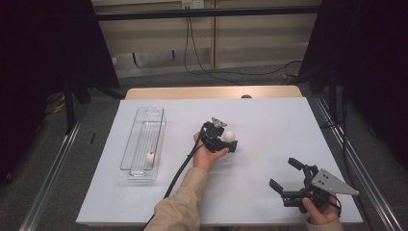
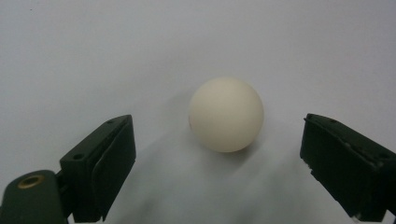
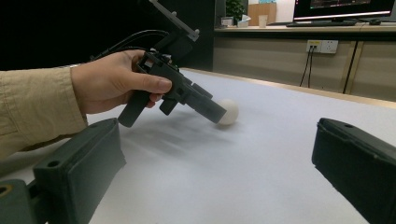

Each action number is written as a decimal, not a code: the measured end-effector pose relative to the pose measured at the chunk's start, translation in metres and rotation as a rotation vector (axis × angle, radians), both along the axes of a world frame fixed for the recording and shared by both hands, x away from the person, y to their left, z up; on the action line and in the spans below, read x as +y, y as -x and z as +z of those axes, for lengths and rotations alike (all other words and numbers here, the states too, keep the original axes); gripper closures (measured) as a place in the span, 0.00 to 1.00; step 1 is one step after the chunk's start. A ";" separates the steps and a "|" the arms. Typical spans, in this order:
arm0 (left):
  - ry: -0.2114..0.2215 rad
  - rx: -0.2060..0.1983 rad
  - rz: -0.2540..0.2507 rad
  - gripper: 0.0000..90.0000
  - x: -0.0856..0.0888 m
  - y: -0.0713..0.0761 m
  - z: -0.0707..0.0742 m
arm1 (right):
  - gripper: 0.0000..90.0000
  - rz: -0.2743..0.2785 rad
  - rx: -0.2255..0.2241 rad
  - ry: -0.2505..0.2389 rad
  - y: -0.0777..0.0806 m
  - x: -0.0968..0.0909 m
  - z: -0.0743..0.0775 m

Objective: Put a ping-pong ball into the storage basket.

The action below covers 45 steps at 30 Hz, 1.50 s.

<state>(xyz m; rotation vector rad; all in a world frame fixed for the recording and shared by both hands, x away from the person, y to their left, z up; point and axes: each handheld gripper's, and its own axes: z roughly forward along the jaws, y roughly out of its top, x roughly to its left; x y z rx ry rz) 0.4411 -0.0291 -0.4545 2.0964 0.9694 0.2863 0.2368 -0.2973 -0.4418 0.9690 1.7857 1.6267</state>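
White ball [image 2: 226, 114], smooth, matte and round, lies on the white table sheet [image 1: 269, 125] between the wide-apart jaws of the left gripper [image 2: 219, 163], untouched, while the high view adds a clear plastic bin [image 1: 143, 144] holding perhaps another ball, and the right gripper [image 1: 288, 175] with jaws apart on nothing.

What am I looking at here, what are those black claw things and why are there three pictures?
A person sits at a white table holding a hand-operated claw in each hand; there is no robot arm. One picture comes from a fixed camera overhead. The other two come from small cameras riding on each claw, looking out between its two black jaws. The left claw is open around a white ball on the table, its jaws not pressing on it. The right claw is open too and holds nothing, off to the side. At the left stands a clear plastic bin with a second ball inside.
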 end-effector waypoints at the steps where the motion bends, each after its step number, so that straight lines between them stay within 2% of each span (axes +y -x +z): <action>1: 0.002 0.000 0.003 0.12 0.000 0.000 0.000 | 0.01 0.000 -0.001 0.000 0.000 0.000 0.000; 25: -0.003 0.004 0.005 0.12 -0.006 -0.006 -0.002 | 0.01 0.000 0.000 -0.002 0.000 0.000 0.000; 35: -0.009 0.011 -0.010 0.18 -0.008 -0.007 -0.003 | 0.01 0.001 0.000 -0.001 0.000 0.000 0.000; 45: -0.013 0.001 -0.019 0.23 -0.009 -0.008 -0.003 | 0.01 0.001 -0.001 -0.002 0.000 0.000 0.000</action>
